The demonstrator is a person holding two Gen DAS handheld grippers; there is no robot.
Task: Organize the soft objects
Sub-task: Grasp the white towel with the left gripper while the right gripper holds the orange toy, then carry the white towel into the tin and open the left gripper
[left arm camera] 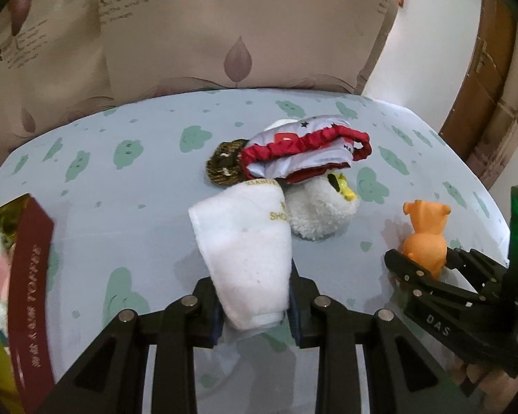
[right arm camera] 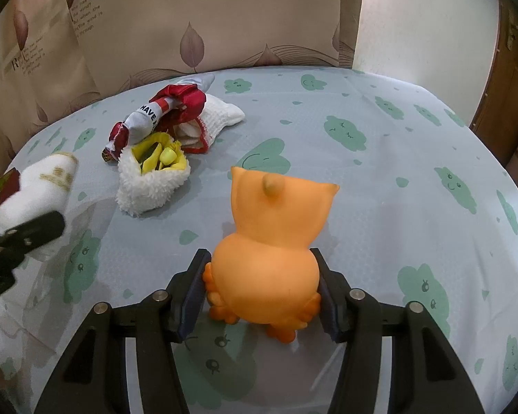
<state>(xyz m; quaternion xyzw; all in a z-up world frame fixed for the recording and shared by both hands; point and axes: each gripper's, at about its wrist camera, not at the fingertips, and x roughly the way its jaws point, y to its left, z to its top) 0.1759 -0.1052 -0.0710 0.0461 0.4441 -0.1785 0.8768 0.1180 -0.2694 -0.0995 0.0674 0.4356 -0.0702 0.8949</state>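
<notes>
A rolled white towel with gold lettering is lifted a little off the table, and my left gripper is shut on its near end. From the right wrist view the towel and the left gripper show at the far left. An orange rubber animal toy stands upright on the table with its back to the camera. My right gripper is shut on its lower body. The left wrist view has that toy and the right gripper at the right edge.
Mid-table lies a pile: a red-trimmed white fabric piece, a fluffy white plush with yellow inside and a dark gold-patterned item. A dark red box stands at the left edge. The tablecloth is pale blue; a curtain hangs behind.
</notes>
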